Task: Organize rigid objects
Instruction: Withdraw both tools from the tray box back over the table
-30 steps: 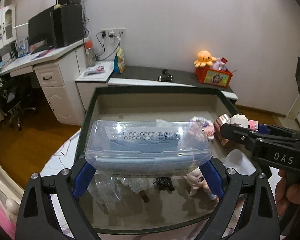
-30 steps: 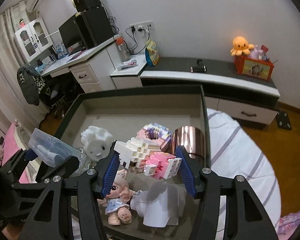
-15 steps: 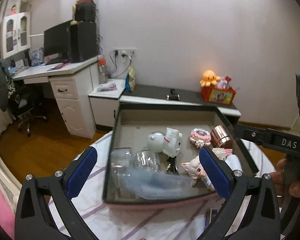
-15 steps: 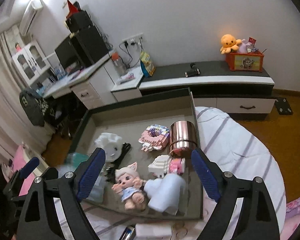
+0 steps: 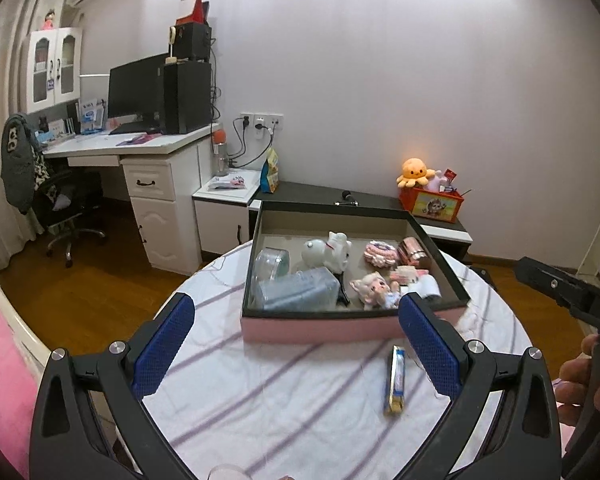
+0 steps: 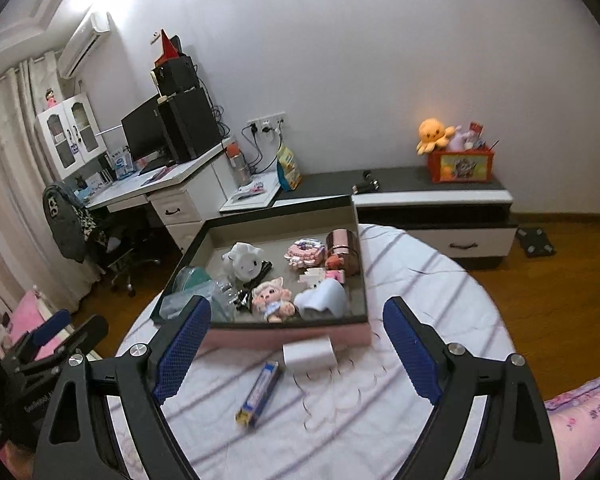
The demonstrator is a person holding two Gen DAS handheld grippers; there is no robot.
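Right wrist view: long blue-and-yellow box lies flat on the striped tablecloth, just short of the pink tray. Probably light, stiff cardboard — grip across the narrow sides. White block beside it shows only here; the left view hides it behind a pad. Left gripper and right gripper both spread wide, empty.
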